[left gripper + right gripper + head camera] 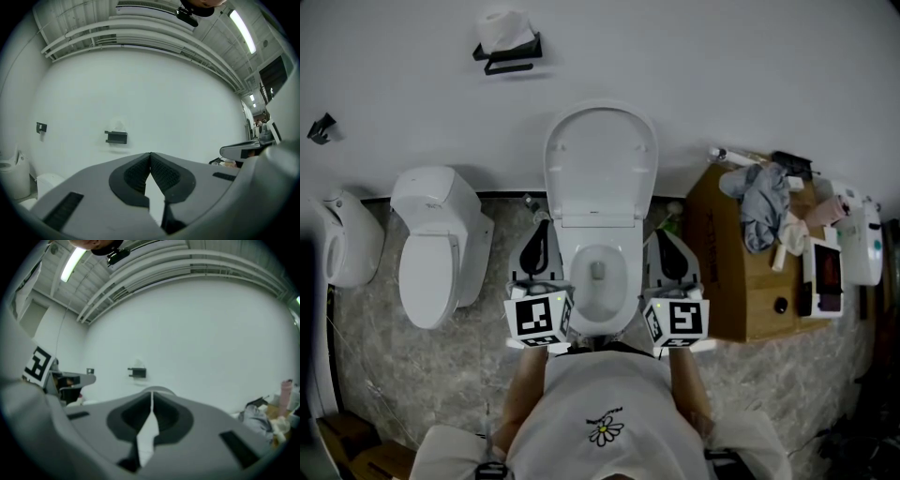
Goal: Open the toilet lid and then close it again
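The white toilet stands in the middle of the head view with its lid (pixel 601 159) raised upright against the wall, and the seat and bowl (pixel 598 274) are uncovered. My left gripper (pixel 540 223) is beside the bowl's left flank, clear of the lid. On the bowl's right flank is my right gripper (pixel 664 234), also clear of the lid. In the left gripper view the left gripper's (pixel 150 153) pads meet with nothing between them. The right gripper's (pixel 152 391) jaws are likewise shut and empty, and both grippers point level at the white wall.
A second white toilet (pixel 436 244) with its lid down stands to the left, with another white fixture (pixel 345 239) further left. A wooden cabinet (pixel 741 281) at the right carries cloth and small items. A black paper holder (pixel 508 49) hangs on the wall above.
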Tool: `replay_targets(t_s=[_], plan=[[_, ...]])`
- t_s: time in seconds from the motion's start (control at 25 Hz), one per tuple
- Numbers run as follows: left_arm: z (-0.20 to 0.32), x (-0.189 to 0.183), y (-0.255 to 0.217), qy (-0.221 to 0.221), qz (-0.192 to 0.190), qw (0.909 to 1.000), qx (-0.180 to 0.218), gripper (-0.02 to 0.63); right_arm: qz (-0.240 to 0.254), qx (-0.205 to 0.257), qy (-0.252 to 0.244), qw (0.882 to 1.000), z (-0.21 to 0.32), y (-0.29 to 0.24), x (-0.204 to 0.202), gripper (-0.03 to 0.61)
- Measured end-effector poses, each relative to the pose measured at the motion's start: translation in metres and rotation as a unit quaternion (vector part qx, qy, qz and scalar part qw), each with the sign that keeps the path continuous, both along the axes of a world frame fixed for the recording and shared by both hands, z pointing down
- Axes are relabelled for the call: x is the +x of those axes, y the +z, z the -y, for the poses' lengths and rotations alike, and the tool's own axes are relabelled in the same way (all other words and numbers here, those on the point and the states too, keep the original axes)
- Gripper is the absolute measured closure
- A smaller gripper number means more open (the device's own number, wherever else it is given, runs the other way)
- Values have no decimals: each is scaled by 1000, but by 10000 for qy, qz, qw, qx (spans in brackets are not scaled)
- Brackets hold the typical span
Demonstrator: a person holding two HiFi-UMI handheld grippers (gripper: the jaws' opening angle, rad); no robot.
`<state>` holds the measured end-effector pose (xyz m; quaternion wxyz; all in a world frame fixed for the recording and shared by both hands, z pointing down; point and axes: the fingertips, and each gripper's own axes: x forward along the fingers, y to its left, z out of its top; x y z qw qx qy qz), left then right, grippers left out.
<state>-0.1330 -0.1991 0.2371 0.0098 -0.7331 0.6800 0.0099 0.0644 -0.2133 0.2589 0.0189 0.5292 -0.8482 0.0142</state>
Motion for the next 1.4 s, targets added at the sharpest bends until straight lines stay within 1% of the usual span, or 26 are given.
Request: replay_targets(t_s=[0.08, 0.2, 0.24, 0.28, 0.32, 0.44, 0.56, 0.72, 0.88, 1.0, 1.08, 1.28, 1.4], plan=[[8, 0, 1, 30, -7, 10000, -17, 586, 64, -81, -70, 9999, 11, 1, -4, 543], [35, 2, -1, 218, 37, 9997, -108, 577, 242, -126, -164, 9995, 40, -8, -8, 540], [46, 2, 0, 300, 52, 9994, -163, 534, 283, -143, -206, 9993, 52, -11, -10, 531], [59, 3, 0, 382, 76, 9990, -226, 481, 296, -167, -254, 9991, 65, -14, -12, 476], [73, 2, 1, 446, 117, 9985, -278, 462, 276, -190, -292, 9990, 79, -15, -14, 415], [118, 0, 6, 537, 333, 9973, -386, 434, 7, -226, -274, 9994, 126, -13, -16, 403], [166, -2, 19, 652, 470, 9950, -589, 376, -318, -354, -220, 9986, 174, -3, -18, 395], [229, -11, 39, 675, 777, 9913, -817, 373, -739, -513, -157, 9958, 236, 16, -25, 391], [280, -14, 67, 727, 900, 9861, -1193, 373, -1196, -777, -130, 9897, 285, 48, -33, 391], [305, -15, 93, 772, 1074, 9799, -1490, 373, -1222, -1071, -32, 9867, 309, 71, -34, 391], [315, -16, 107, 742, 1165, 9772, -1616, 374, -1211, -1221, 9, 9851, 320, 82, -34, 391], [332, -24, 112, 557, 1299, 9777, -1550, 380, -1297, -1347, 12, 9824, 339, 96, -39, 391], [337, -30, 112, 381, 1410, 9770, -1552, 418, -1350, -1327, 19, 9819, 344, 95, -43, 393]])
